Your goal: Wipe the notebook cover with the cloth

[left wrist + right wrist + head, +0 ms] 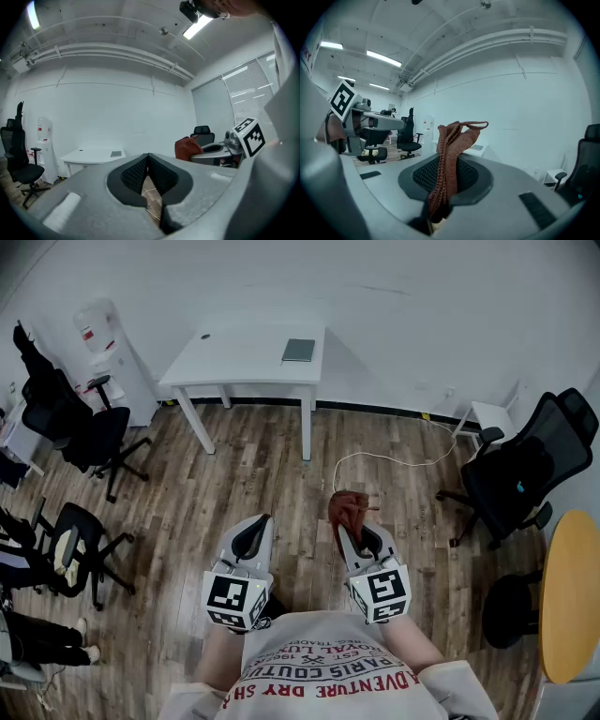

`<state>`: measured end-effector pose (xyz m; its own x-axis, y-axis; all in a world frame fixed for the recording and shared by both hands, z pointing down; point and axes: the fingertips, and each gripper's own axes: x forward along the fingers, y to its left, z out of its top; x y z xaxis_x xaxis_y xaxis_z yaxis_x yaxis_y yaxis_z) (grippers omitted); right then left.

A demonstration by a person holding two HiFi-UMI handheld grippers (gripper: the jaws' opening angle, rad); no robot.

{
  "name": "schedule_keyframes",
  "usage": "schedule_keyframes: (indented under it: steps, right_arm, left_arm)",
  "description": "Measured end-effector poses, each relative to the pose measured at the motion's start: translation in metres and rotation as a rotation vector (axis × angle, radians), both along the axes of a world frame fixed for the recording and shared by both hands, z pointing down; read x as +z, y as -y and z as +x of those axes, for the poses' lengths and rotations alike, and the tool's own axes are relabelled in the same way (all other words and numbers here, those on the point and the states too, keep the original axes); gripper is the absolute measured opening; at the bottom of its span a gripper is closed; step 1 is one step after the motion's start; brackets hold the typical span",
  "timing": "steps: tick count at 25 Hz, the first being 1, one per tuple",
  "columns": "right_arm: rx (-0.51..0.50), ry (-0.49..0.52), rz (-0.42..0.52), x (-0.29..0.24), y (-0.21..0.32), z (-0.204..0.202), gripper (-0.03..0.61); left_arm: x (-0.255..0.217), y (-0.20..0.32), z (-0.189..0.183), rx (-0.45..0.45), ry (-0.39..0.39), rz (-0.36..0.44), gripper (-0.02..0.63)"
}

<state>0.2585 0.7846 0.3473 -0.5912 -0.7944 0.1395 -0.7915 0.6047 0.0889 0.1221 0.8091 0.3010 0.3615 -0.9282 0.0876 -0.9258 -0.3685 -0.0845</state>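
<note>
Rust-brown knitted cloth [452, 154] stands bunched between the jaws of the right gripper [447, 176], which are clamped on its lower folds so that a loose loop sticks up above the tips. Gripped like that, it looks ready to be carried over and pressed flat for wiping. The left gripper [148, 159] has its jaws closed tip to tip with nothing between them; only floor shows through the slit lower down. It seems free to steady whatever gets wiped.

Both grippers are held side by side at chest height by a standing person, well apart from the work. The dark notebook [298, 350] lies flat near the right edge of a white table [234, 367] against the far wall, and nothing is touching it.

Wood-plank floor [234, 484] stretches between the person and the table. A white cable [394, 460] curls across it to the right of the straight path and could catch a foot. Black office chairs [80, 427] stand off to the left and right, a water dispenser [98, 329] stands in the far left corner, and a round wooden tabletop [572, 596] shows at the right edge.
</note>
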Motion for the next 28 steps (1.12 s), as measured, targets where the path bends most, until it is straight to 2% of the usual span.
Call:
schedule_keyframes:
  steps: [18,28]
  right_arm:
    - [0.007,0.034,-0.054,0.013,0.004,-0.007,0.074]
    - [0.053,0.039,-0.116,0.033,0.033,-0.02,0.074]
  left_arm:
    - [0.012,0.004,-0.012,-0.004,-0.016,-0.028,0.009]
    - [0.028,0.041,-0.027,0.033,-0.026,-0.07,0.009]
